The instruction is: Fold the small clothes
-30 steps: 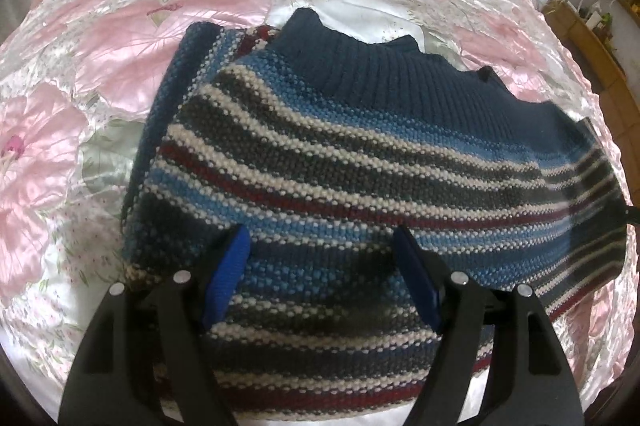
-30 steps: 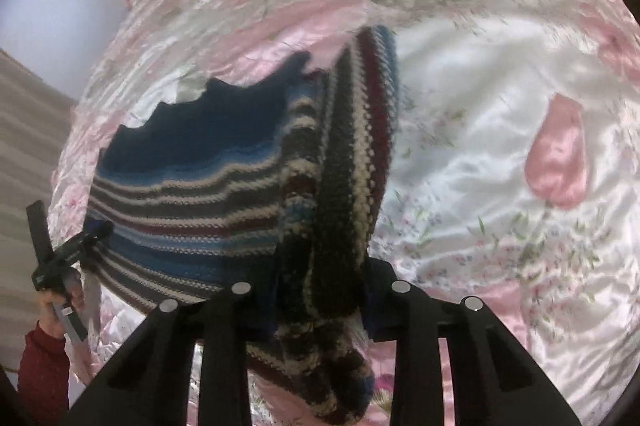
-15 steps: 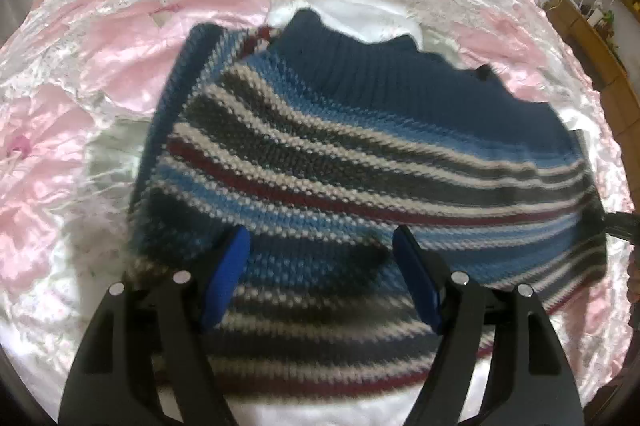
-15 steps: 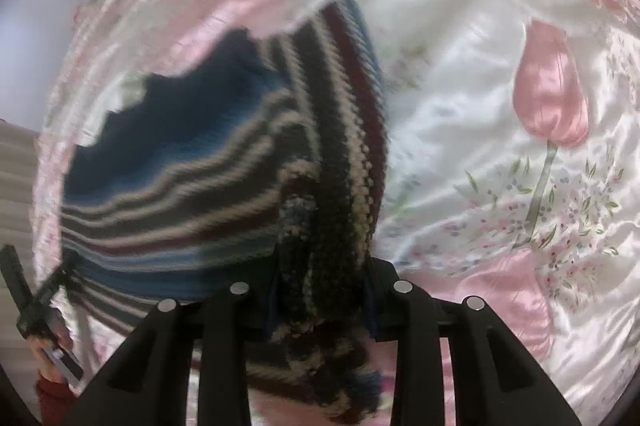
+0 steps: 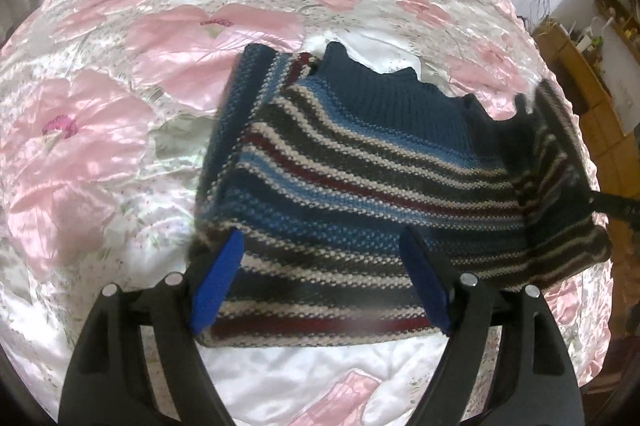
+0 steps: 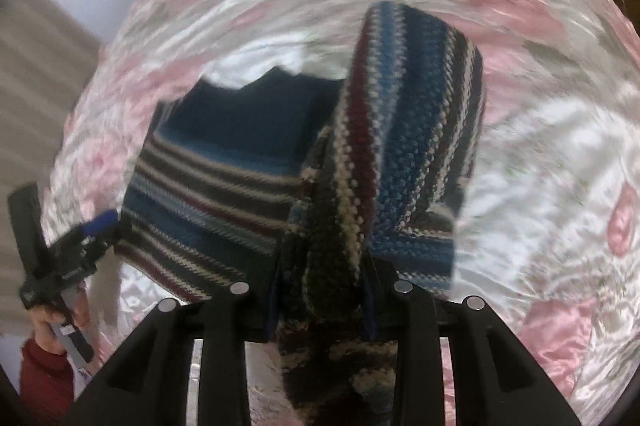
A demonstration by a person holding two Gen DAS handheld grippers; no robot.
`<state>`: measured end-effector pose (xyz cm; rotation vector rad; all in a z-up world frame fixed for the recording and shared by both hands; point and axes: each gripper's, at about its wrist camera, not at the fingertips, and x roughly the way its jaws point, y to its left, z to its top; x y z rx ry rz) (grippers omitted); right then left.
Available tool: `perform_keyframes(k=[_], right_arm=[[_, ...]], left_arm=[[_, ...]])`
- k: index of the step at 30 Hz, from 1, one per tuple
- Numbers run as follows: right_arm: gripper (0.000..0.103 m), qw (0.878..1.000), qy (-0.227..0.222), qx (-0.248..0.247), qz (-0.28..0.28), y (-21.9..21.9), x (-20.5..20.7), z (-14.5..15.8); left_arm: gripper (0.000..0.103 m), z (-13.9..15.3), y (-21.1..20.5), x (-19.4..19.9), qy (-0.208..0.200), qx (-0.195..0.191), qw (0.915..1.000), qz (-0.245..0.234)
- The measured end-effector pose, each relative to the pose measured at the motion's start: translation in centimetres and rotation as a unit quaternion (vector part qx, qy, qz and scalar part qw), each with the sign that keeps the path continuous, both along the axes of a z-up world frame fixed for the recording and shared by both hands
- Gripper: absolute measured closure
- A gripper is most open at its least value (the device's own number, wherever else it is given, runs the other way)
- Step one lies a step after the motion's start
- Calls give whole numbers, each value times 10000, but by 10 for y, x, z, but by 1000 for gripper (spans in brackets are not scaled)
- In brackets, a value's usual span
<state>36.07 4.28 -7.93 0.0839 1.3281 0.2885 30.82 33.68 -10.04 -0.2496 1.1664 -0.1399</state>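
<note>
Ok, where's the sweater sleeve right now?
In the right wrist view, the sleeve is pinched in the right tool, lifted over the sweater body's right edge.

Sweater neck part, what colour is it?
Plain dark blue neck, clearest in the left wrist view.

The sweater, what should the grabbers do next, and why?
Probably carry the sleeve across the sweater and lay it flat. The right gripper pinches it, lifted, while the left gripper is open above the hem.

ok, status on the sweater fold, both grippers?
Right gripper shut on the sleeve, lifting it clear of the bedspread. Left gripper open over the striped sweater hem, gripping nothing. No obstructions.
</note>
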Motion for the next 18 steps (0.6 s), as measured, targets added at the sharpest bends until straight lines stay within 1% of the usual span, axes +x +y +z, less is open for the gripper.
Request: perform_keyframes(k=[2, 5, 8, 9, 10, 11, 12, 14, 16, 17, 18], right_arm=[[70, 9997, 100, -187, 141, 19, 0, -14], [67, 9991, 235, -273, 206, 28, 0, -35], [53, 9991, 335, -35, 270, 31, -5, -46], [50, 9988, 355, 127, 299, 31, -7, -47], [42, 9986, 348, 228, 327, 32, -8, -46], [41, 9982, 339, 349, 358, 32, -7, -44], [41, 9978, 324, 463, 351, 29, -9, -41], [41, 9955, 275, 875, 223, 14, -12, -27], [41, 9906, 211, 1348, 130, -5, -16, -12], [40, 9895, 141, 1434, 99, -15, -19, -3], [40, 9905, 46, 1375, 74, -22, -21, 3]], left_arm=[[23, -2, 2, 0, 18, -15, 10000, 42], [23, -5, 3, -1, 58, -48, 9999, 88], [23, -5, 0, 0, 54, -10, 10000, 83], [23, -5, -2, 0, 58, -16, 10000, 70], [23, -4, -5, 2, 67, -37, 10000, 52], [23, -3, -7, 2, 63, -54, 10000, 42], [23, -1, -10, 3, 52, -75, 10000, 29], [23, 4, -22, 4, -2, -136, 9999, -52], [23, 10, -34, 5, -55, -199, 9997, -164], [23, 13, -44, 6, -78, -264, 9993, -239], [23, 16, -54, 7, -85, -341, 9989, -306]])
